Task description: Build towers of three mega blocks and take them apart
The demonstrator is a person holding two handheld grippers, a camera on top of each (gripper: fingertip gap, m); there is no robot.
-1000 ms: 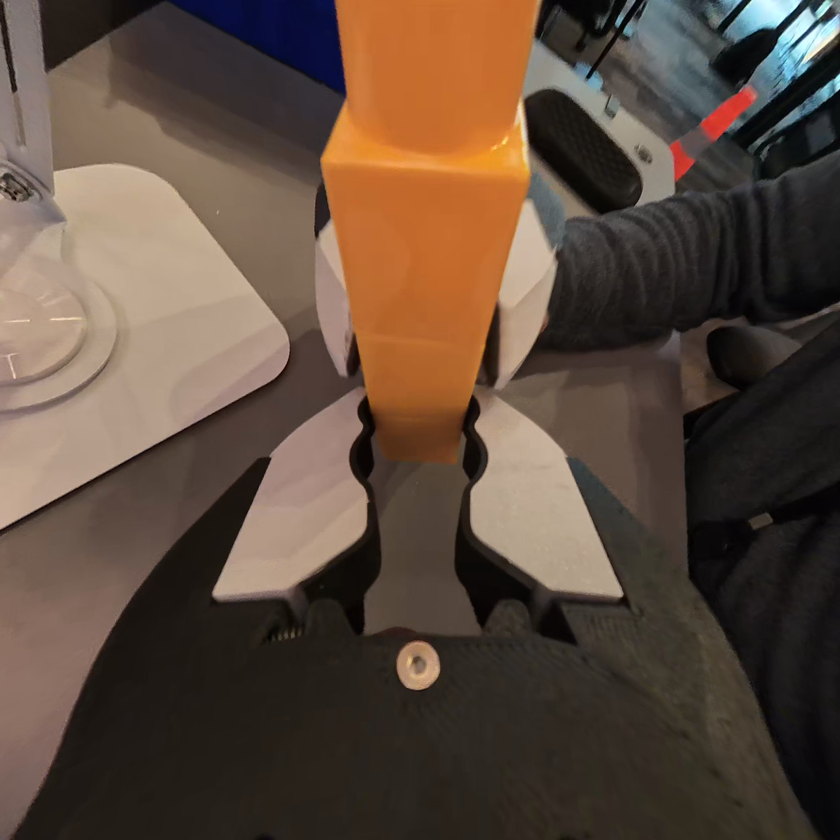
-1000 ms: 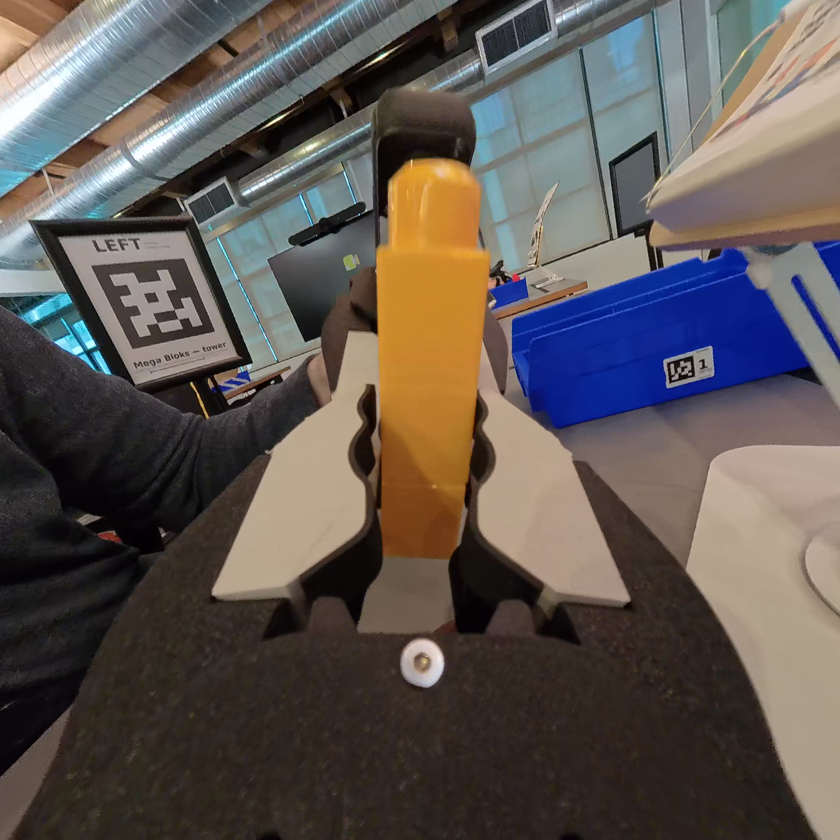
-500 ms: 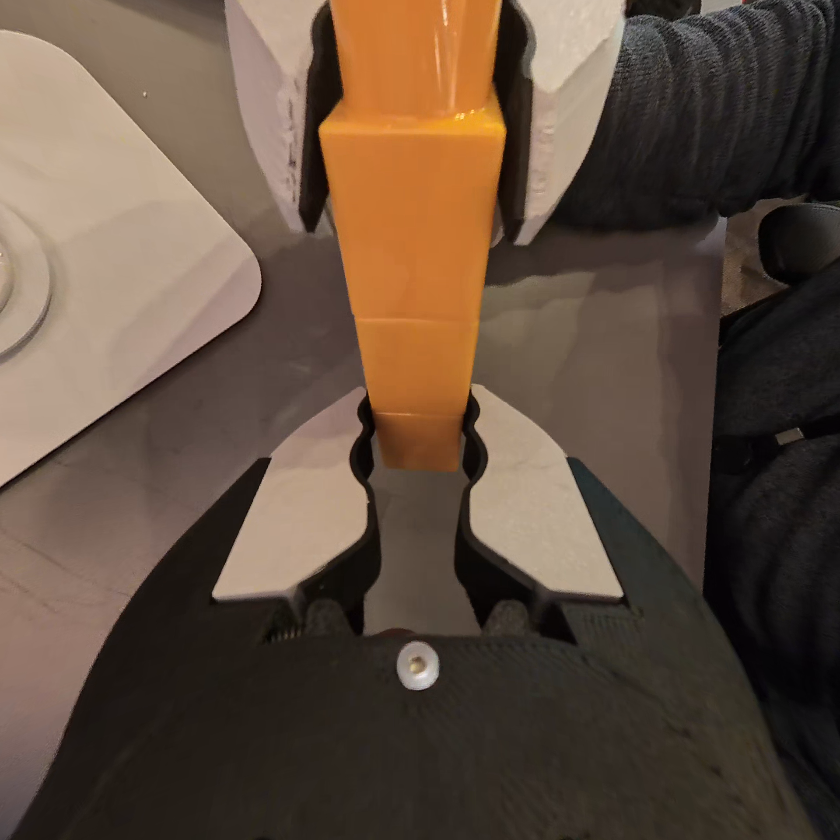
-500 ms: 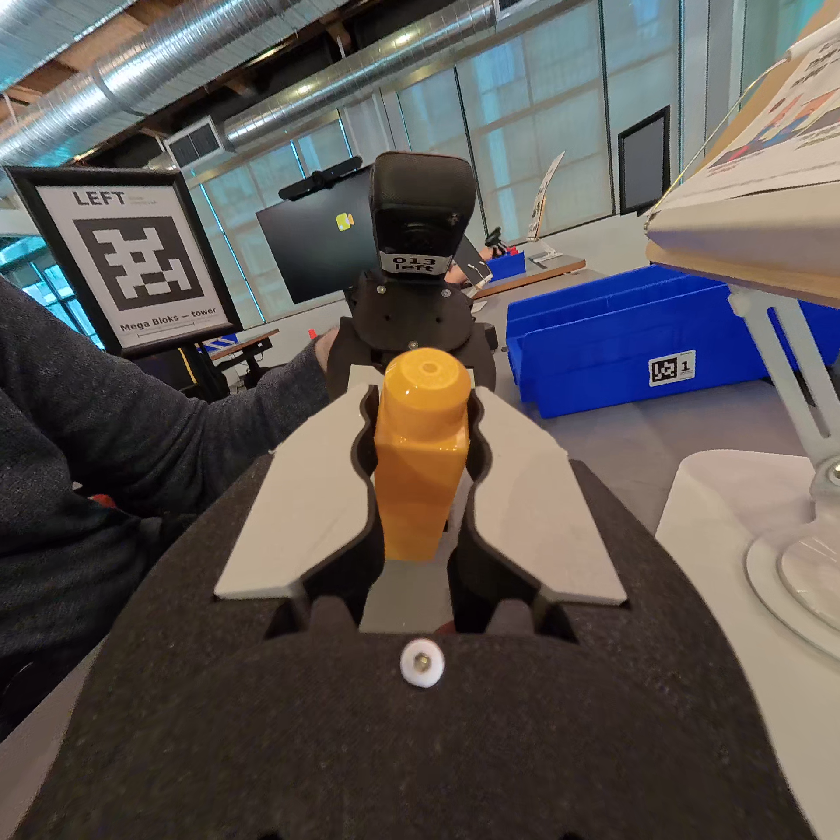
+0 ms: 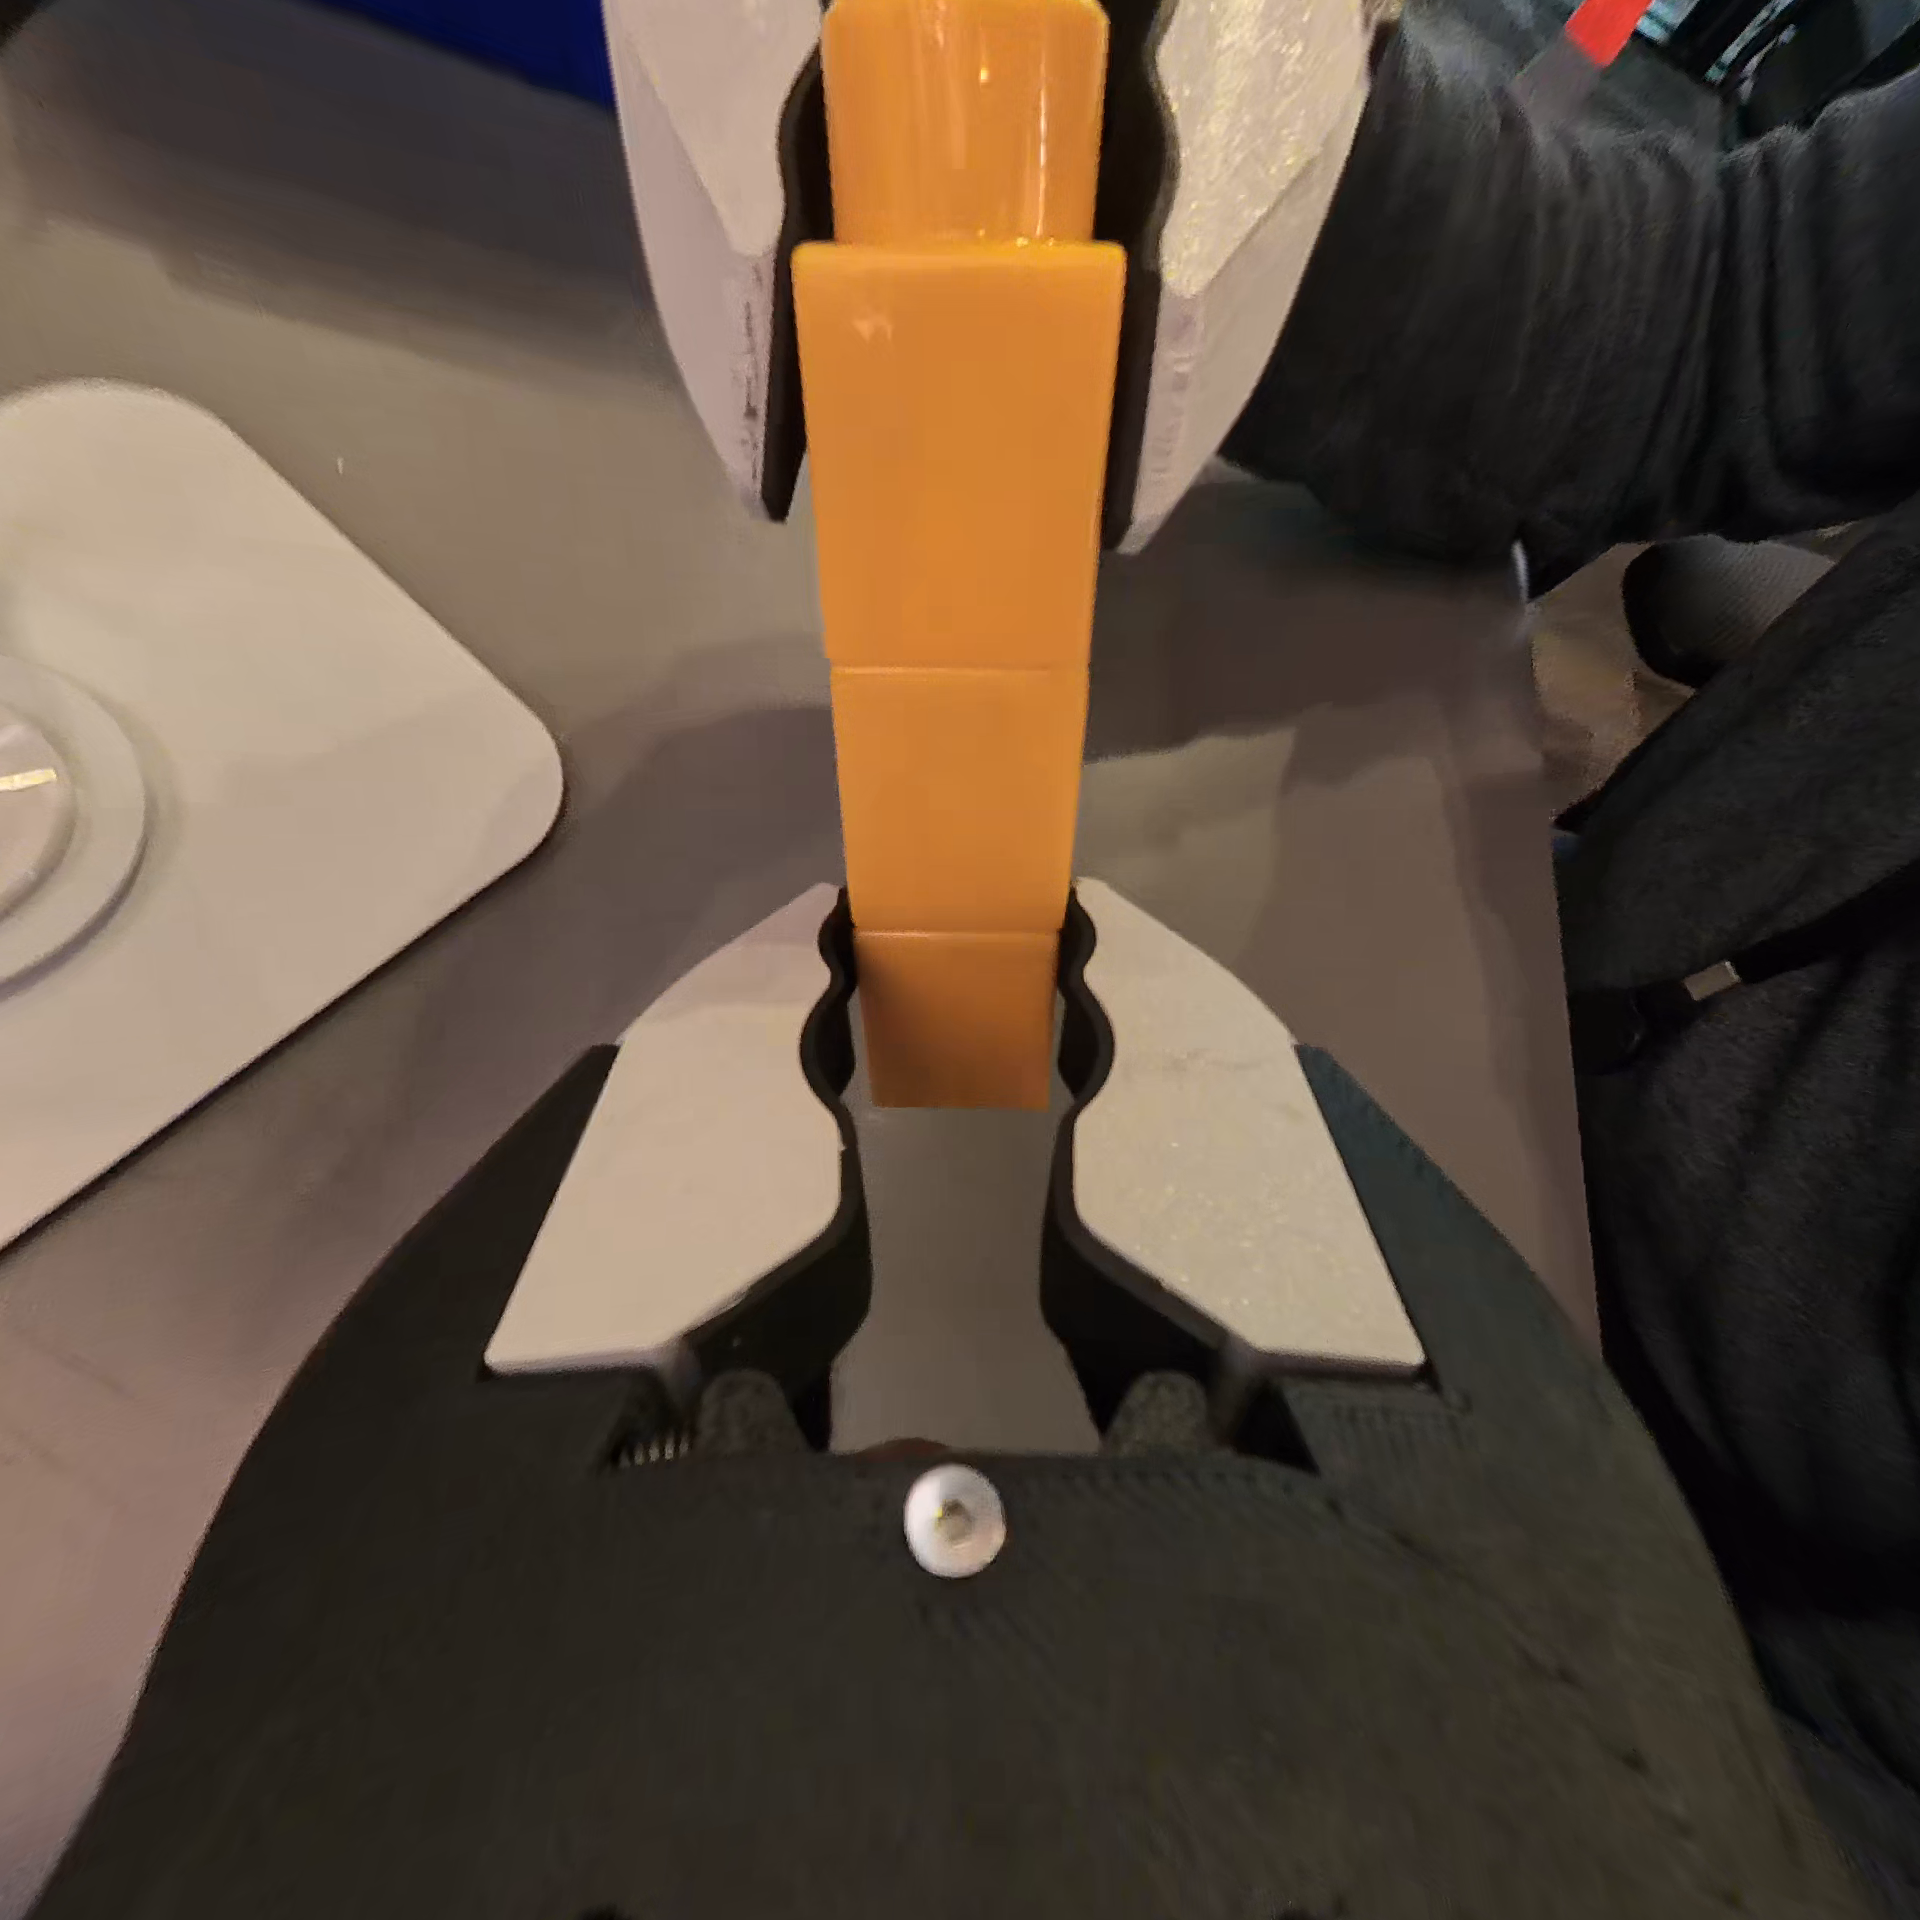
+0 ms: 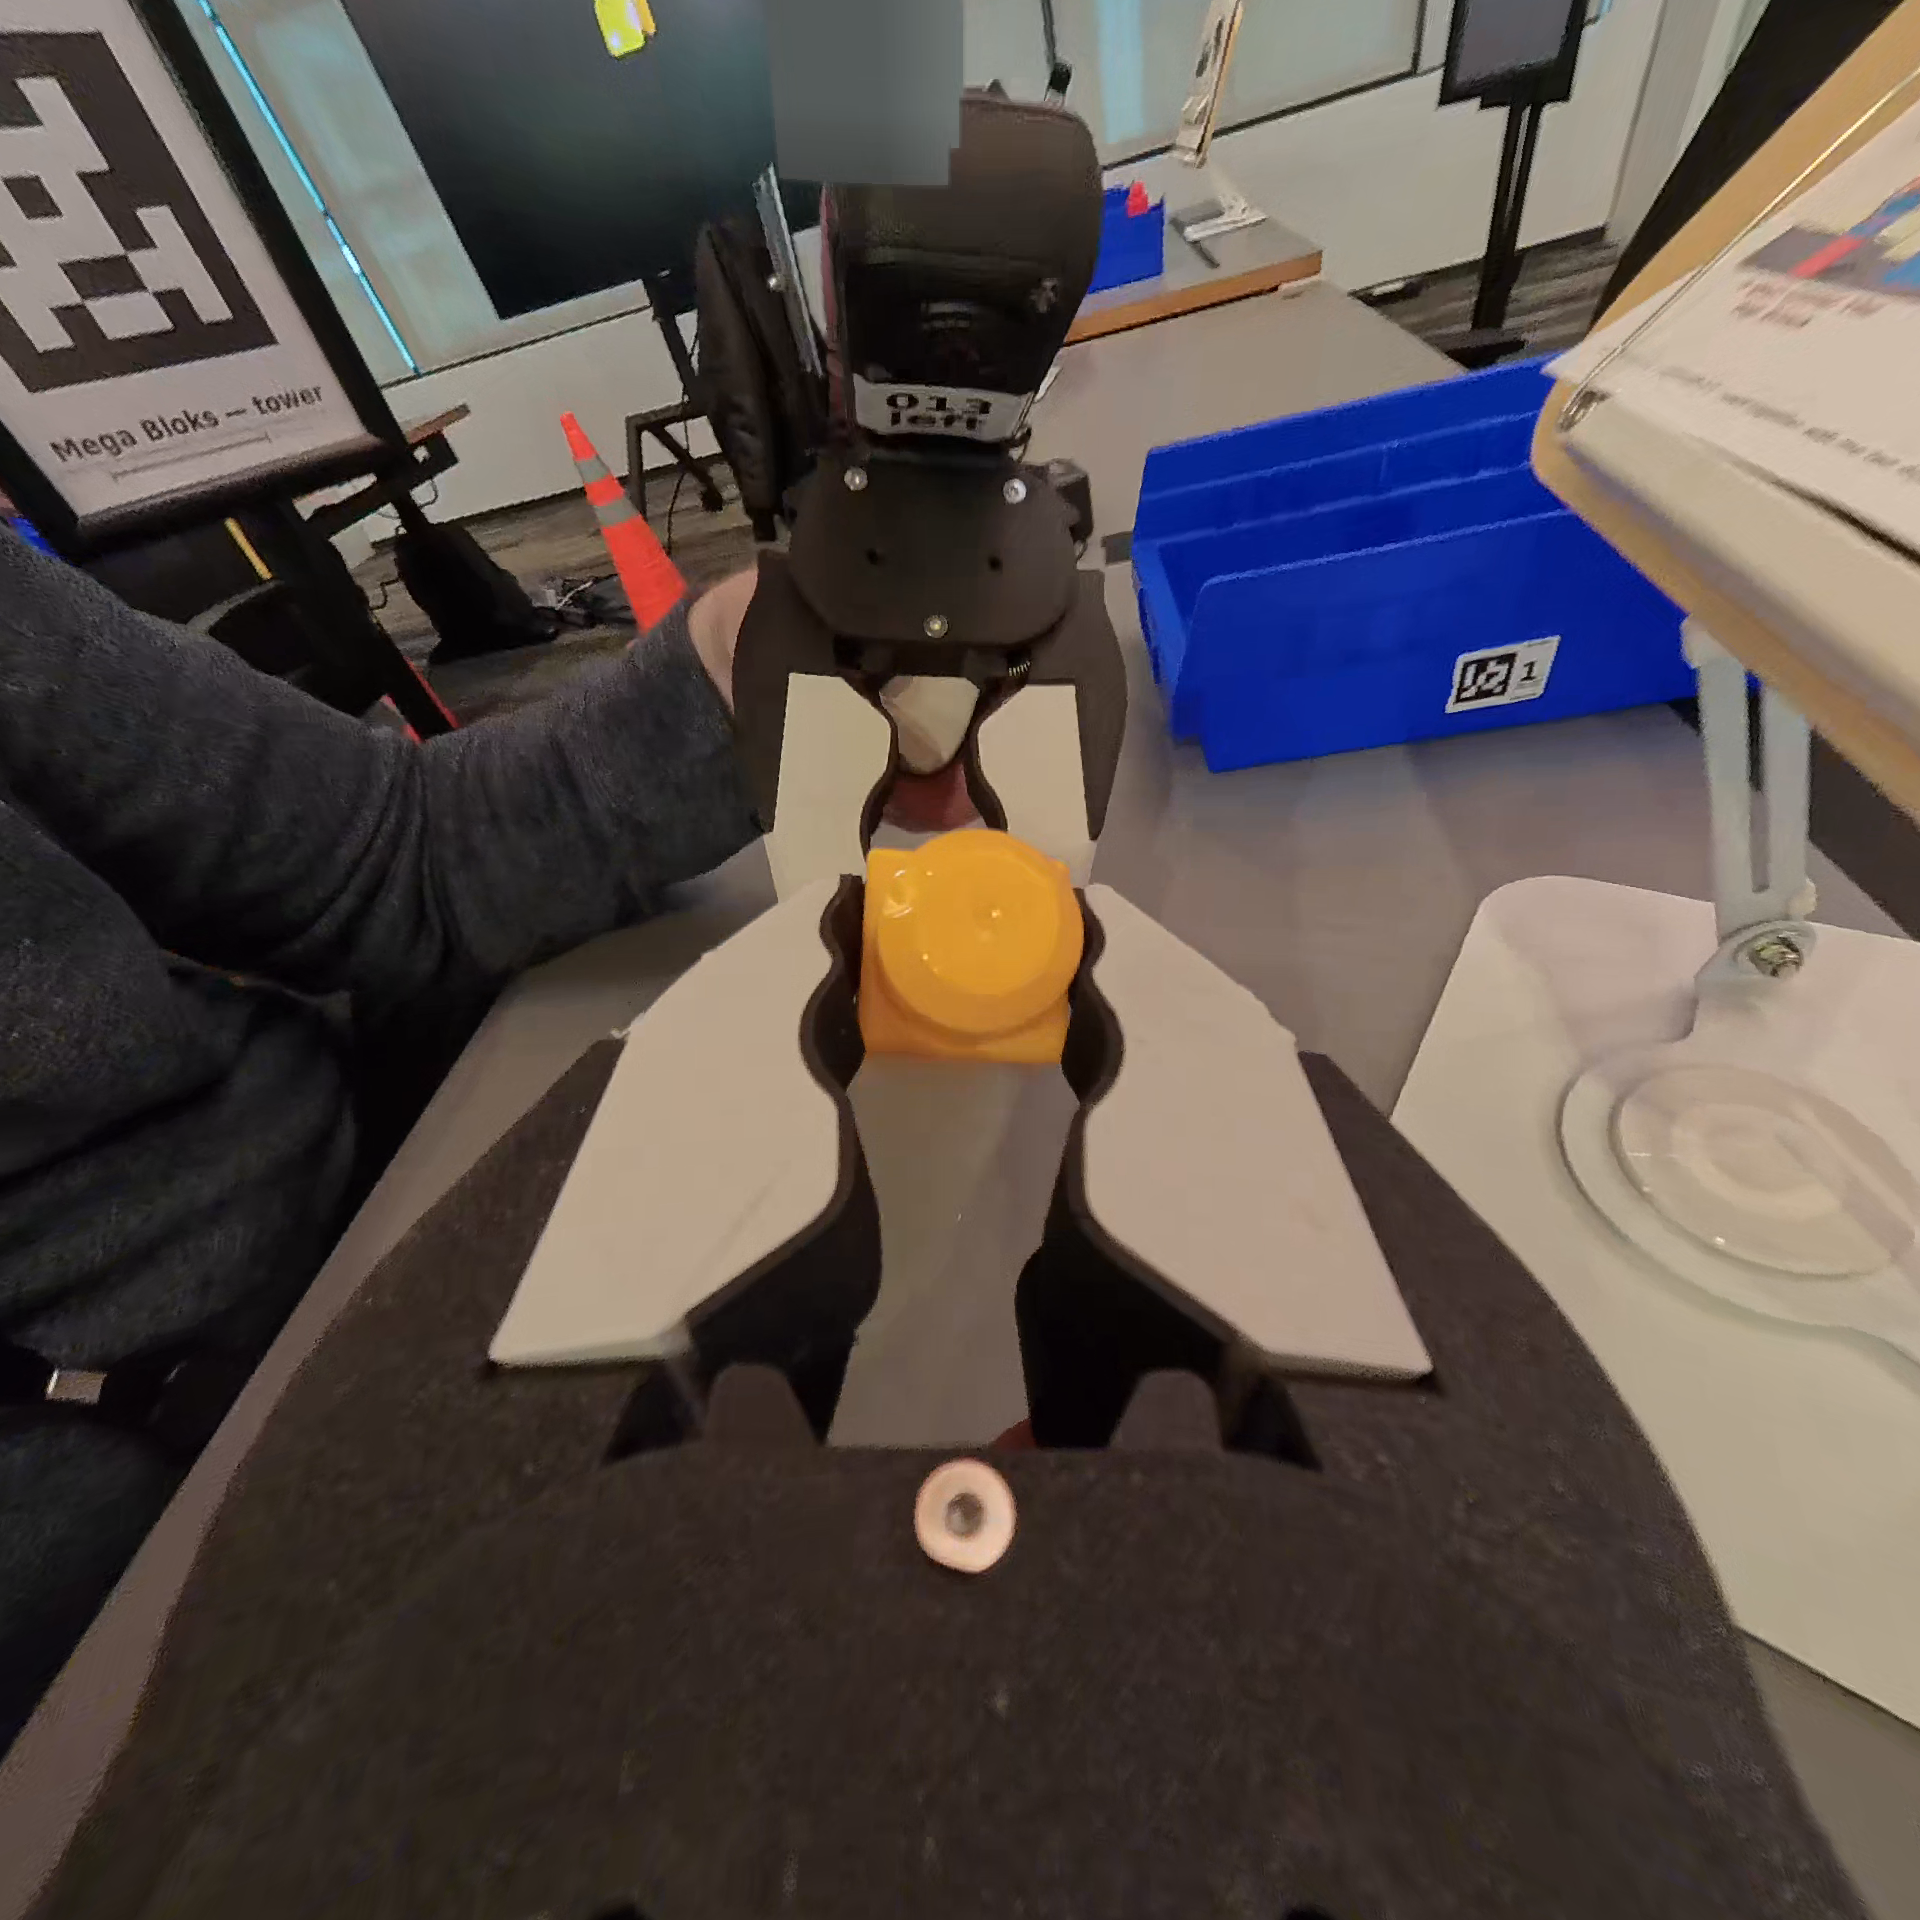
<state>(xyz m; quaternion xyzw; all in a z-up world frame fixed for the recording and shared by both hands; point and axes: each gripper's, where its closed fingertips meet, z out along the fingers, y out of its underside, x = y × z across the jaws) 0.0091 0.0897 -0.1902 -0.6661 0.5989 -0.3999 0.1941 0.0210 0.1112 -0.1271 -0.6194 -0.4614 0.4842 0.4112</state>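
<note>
An orange tower of three mega blocks (image 5: 956, 582) stands over the grey table (image 5: 644, 582). My left gripper (image 5: 956, 935) is shut on the bottom block (image 5: 956, 1023). My right gripper (image 5: 956, 499) shows beyond it, shut on the top block (image 5: 956, 416) and its round stud. In the right wrist view I look down on the stud (image 6: 971, 935), with my right gripper (image 6: 966, 914) closed around the top block. The left gripper (image 6: 930, 831) faces me just behind the tower. The lower blocks are hidden in this view.
A white stand base with a clear disc (image 5: 239, 748) lies left of the tower; it also shows in the right wrist view (image 6: 1662, 1091). A blue bin (image 6: 1382, 613) stands behind. Dark sleeves (image 5: 1558, 312) (image 6: 312, 831) and the table edge (image 5: 1558, 935) are near. One gripper's finger ends stand about 7 cm off the other's.
My right gripper has moved up the tower from the lower and middle blocks to the top block, and its view has tipped down onto the stud. My left gripper keeps its hold on the bottom block.
</note>
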